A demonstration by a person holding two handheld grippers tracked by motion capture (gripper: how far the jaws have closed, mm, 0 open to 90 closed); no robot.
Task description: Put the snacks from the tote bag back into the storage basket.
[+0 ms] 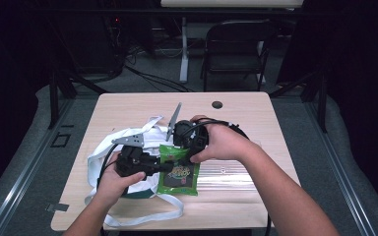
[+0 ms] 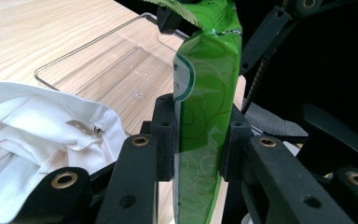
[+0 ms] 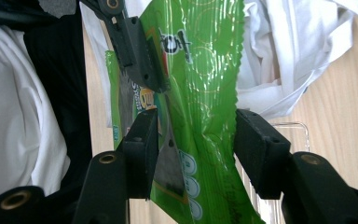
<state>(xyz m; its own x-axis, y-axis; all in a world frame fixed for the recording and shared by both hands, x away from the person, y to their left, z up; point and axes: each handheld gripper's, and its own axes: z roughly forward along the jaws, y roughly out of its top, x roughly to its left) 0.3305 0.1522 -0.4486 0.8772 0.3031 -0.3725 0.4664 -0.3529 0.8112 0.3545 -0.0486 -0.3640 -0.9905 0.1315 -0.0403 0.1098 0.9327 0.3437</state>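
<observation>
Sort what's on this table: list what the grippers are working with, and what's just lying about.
In use:
green snack packet
left gripper, clamped on it
right gripper, jaws around it
white tote bag beside it

Lying about:
clear plastic tray
folding chair behind the table

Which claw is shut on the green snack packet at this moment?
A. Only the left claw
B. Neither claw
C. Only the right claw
A: in the left gripper view, the left claw presses both sides of the green snack packet, while the right claw stands open around it with a gap.
</observation>
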